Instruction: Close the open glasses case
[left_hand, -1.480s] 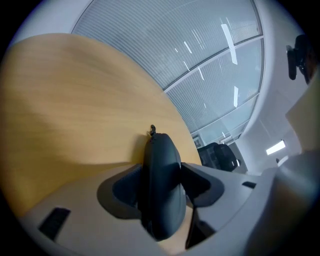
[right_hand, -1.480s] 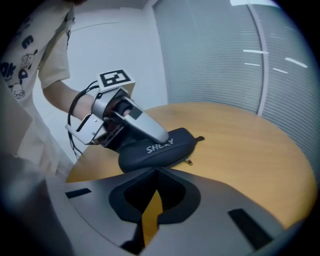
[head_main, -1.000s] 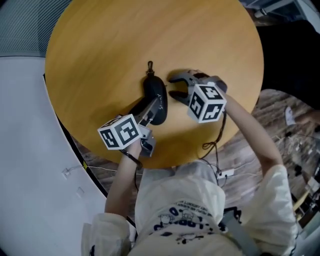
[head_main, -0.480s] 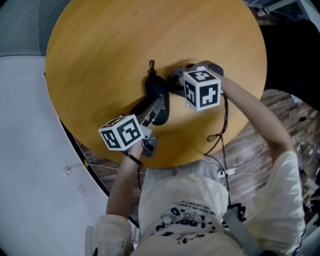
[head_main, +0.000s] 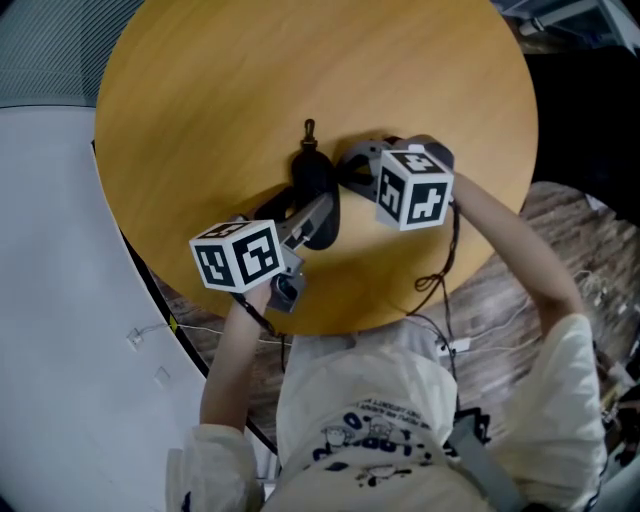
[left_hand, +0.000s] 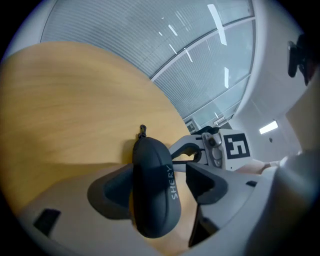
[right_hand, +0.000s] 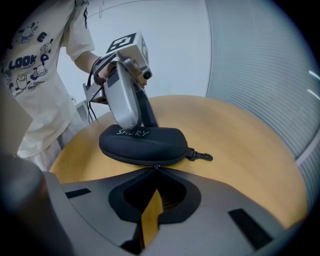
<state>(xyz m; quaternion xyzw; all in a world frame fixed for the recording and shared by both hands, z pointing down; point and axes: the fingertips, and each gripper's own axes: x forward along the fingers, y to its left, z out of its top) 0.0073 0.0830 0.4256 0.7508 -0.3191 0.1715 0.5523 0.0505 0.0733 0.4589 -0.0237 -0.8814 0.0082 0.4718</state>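
Glasses case (right_hand: 142, 145), oval black fabric, sits between opening left tongs (left_hand: 156, 186); right tongs (right_hand: 155, 172) closed at its zipper (right_hand: 131, 161).

bright even light, soft shadows, fisheye-warped dark corners

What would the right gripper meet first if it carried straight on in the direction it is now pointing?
The glasses case. The right gripper, jaws shut, points at the zipper seam on its near side, with the tips right at it, perhaps touching.
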